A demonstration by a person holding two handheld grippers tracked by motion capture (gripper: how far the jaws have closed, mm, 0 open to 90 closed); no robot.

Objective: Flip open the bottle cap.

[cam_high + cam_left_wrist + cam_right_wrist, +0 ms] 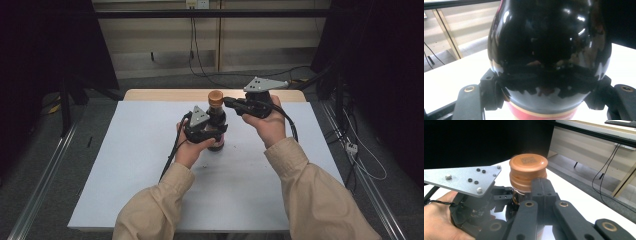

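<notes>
Currently the left hand-held gripper (216, 131) clamps the bottle (216, 125) upright on the counter (140, 150). Right hand-held gripper (226, 101), jaws near-shut, touches the cap (215, 97); grip squarely before twisting.

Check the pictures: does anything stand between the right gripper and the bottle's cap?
Nothing visible does. The right gripper is already at the cap of the bottle; the left gripper grips lower, on the body.
</notes>
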